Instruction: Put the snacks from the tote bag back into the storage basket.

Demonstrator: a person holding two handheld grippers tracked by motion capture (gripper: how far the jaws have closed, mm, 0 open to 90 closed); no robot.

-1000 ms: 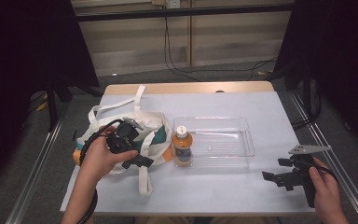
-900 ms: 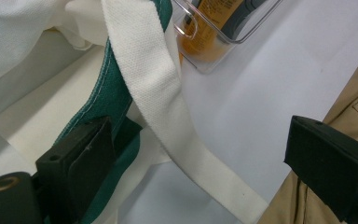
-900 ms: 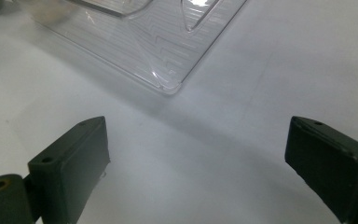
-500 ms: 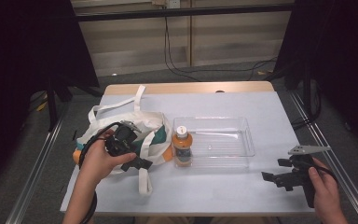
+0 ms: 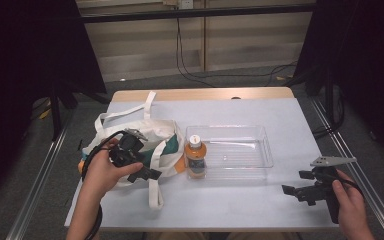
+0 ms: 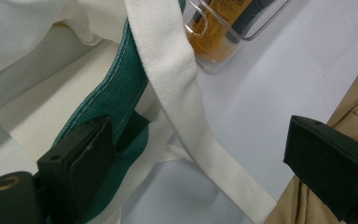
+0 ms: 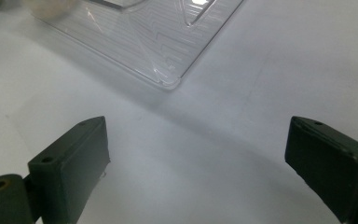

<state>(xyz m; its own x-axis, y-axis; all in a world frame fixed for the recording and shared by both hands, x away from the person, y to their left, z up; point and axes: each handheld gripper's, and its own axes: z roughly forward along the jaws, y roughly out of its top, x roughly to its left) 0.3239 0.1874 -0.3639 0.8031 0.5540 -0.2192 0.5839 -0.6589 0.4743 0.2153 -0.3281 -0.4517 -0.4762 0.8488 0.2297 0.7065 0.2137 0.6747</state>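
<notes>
Your left gripper (image 6: 205, 172) drifted slightly across the white-and-green canvas tote bag (image 6: 65, 93), wide open; your right gripper (image 7: 200, 163) idled, open too.

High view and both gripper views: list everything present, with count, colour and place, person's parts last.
Table: one, pale grey top, centre.
Tote bag: one, cream with green panel, table's left side.
Bag strap: cream, lying between the left gripper's open jaws.
Tray: one, clear plastic, table centre.
Bottle: one, orange with white cap, upright at tray's left end.
Left gripper: black, open, over the bag.
Right gripper: black, open, above bare table near tray corner.
</notes>
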